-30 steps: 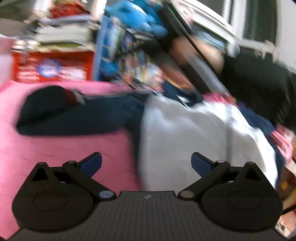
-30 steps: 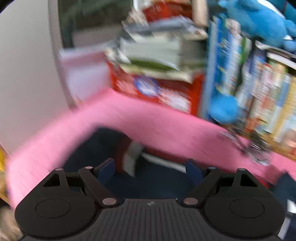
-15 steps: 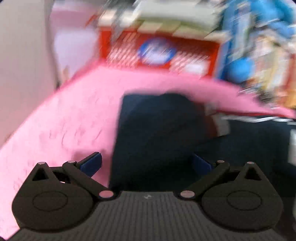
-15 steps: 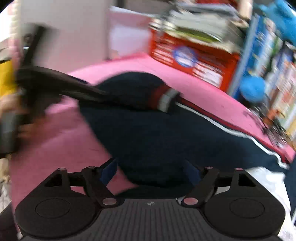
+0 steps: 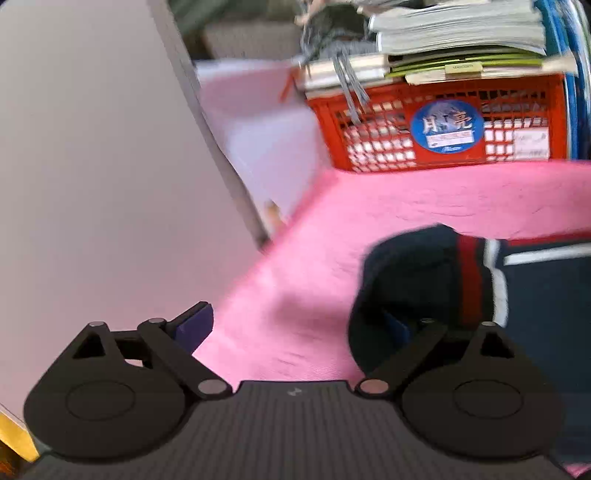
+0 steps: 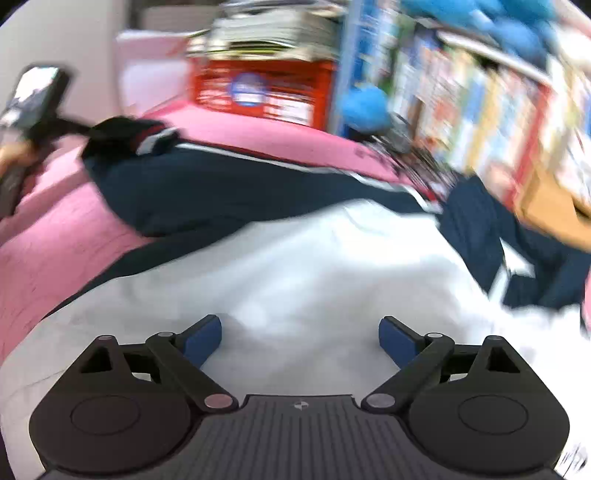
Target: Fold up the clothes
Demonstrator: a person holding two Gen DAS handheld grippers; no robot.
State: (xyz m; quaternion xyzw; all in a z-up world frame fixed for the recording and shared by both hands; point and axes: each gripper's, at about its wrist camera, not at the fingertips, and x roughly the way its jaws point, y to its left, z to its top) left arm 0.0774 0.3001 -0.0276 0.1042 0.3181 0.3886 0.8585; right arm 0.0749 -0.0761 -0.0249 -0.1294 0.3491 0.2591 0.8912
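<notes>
A navy jacket with red and white stripes [image 6: 207, 188] lies spread on a pink bed cover [image 6: 59, 251]; its white lining [image 6: 295, 266] faces up in the middle. In the left wrist view the striped cuff of a sleeve [image 5: 472, 280] lies at the right. My left gripper [image 5: 299, 328] is open above the pink cover [image 5: 406, 206], its right finger over the sleeve end. It also shows at the far left of the right wrist view [image 6: 33, 122], beside the cuff. My right gripper [image 6: 299, 339] is open and empty above the white lining.
A red plastic crate [image 5: 436, 125] topped with stacked books [image 5: 454, 33] stands at the bed's far edge. A pale panel [image 5: 92, 166] rises along the left side. A bookshelf [image 6: 480, 88] with blue plush toys [image 6: 365, 107] lines the right. A cardboard box [image 6: 546, 210] sits at right.
My left gripper has swung left from the white lining to the sleeve end near the bed's left edge. My right gripper has swung right from the sleeve to over the white lining.
</notes>
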